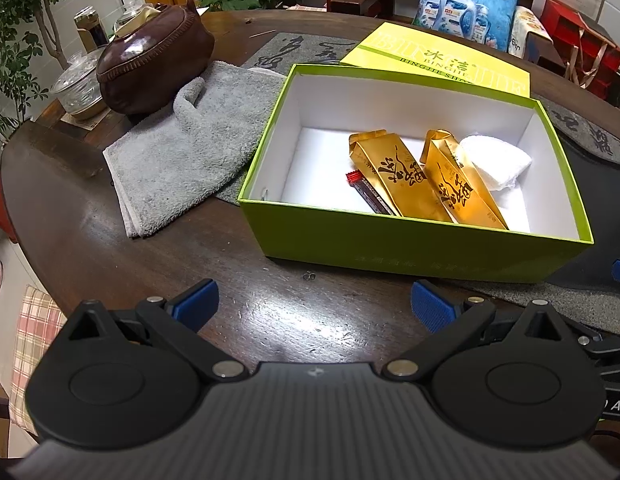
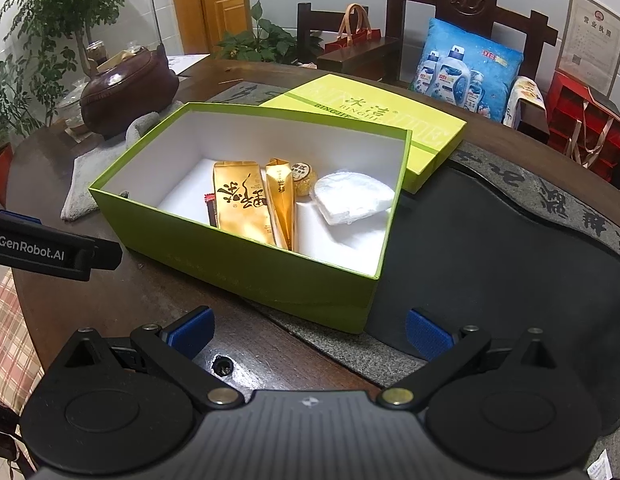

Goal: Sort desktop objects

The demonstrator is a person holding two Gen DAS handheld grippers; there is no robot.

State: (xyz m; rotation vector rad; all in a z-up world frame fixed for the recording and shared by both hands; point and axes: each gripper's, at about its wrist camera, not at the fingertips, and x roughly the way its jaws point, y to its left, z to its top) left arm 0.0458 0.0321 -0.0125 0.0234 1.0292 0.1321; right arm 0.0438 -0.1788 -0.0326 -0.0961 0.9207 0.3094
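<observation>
An open green box (image 1: 409, 246) (image 2: 246, 276) with a white inside stands on the dark wooden table. In it lie two gold tea packets (image 1: 383, 174) (image 2: 240, 200), a small red and dark sachet (image 1: 369, 192) (image 2: 209, 208), a white wrapped disc (image 1: 495, 162) (image 2: 351, 196) and a gold foil ball (image 2: 302, 178). My left gripper (image 1: 313, 304) is open just short of the box's front wall, holding nothing. My right gripper (image 2: 310, 332) is open near the box's front right corner, also with nothing in it. The left gripper's body (image 2: 50, 248) shows at the right wrist view's left edge.
The yellow-green lid (image 1: 441, 64) (image 2: 389, 120) lies behind the box. A grey towel (image 1: 182, 152) and a brown leather case (image 1: 150, 64) (image 2: 126, 88) sit to the left, with glass cups (image 1: 78, 84) beyond. A dark tea tray (image 2: 509, 272) on a grey mat lies to the right.
</observation>
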